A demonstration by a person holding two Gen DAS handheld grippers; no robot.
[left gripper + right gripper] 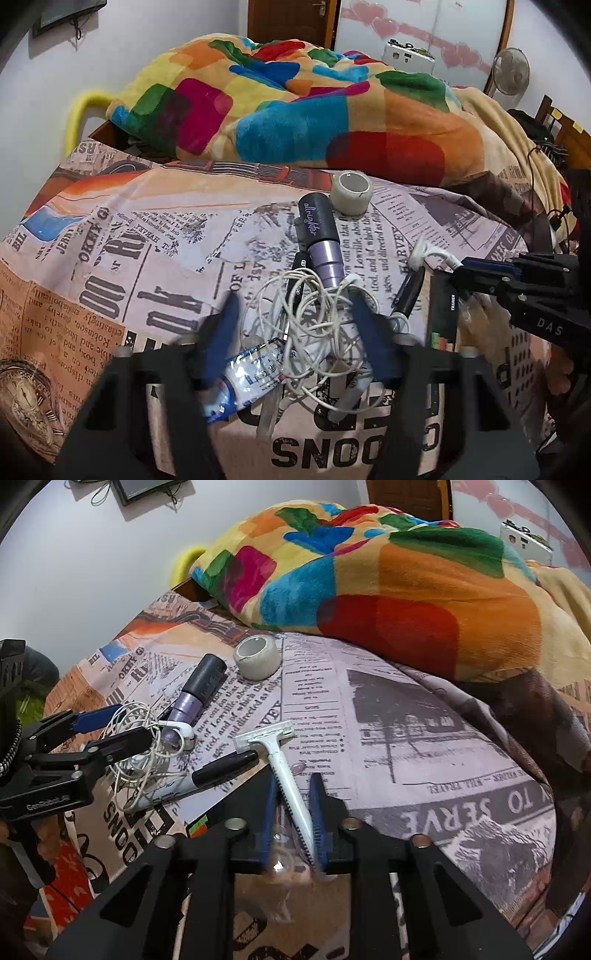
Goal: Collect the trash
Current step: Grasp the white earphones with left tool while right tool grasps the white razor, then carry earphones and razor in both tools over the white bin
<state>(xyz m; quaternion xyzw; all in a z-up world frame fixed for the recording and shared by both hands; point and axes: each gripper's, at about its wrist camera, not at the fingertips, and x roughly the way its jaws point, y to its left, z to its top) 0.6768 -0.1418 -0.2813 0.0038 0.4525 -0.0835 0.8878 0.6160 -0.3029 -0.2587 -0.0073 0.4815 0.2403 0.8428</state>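
A tangle of white cable [314, 325] lies on the newspaper-print sheet [147, 229], with a blue and silver foil wrapper [255, 373] partly under it. My left gripper [293, 299] straddles the tangle, its blue pads at either side with a gap still showing; it also appears in the right wrist view [135, 722]. A white disposable razor [266, 736] lies with its handle between the pads of my right gripper [293, 775], which is shut on it. Crumpled clear plastic [282, 864] sits under those jaws. The right gripper [456, 273] reaches in from the right beside the razor's head [421, 253].
A purple and black bottle [321, 236], a roll of tape [351, 192], a black marker [221, 766] and a flat black box [443, 314] lie around the tangle. A bright patchwork blanket [295, 110] is heaped behind. The sheet drops off at the left and near edges.
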